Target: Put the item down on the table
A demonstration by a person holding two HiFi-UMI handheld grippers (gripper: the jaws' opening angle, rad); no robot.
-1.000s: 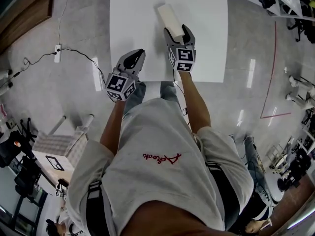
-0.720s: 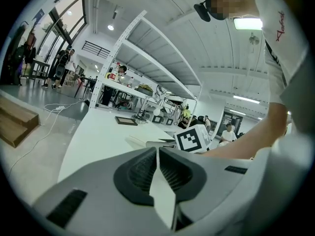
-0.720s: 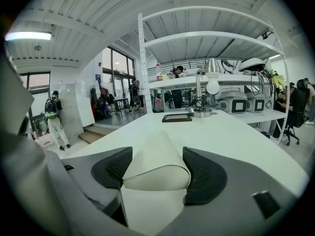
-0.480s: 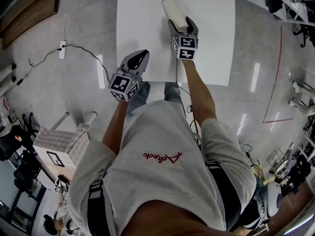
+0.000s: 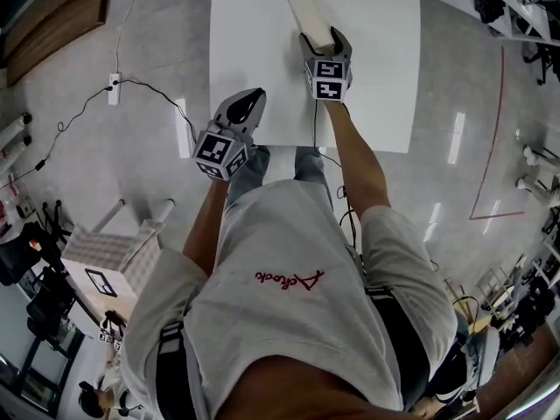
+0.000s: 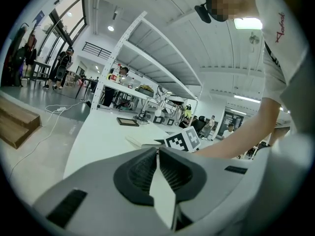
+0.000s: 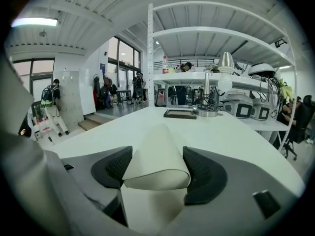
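Pointing lengthwise away, cream block (image 5: 310,17).

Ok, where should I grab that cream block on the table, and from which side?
Grip the block at its near end, across the narrow width, coming from the person's side along its length. It is long and narrow and lies pointing away from the person, and the right tongs hold it just so.

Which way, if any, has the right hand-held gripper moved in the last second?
Yes: against the table's near edge, the right hand-held gripper, shut on the cream block, has pushed farther over the table, away from the person.
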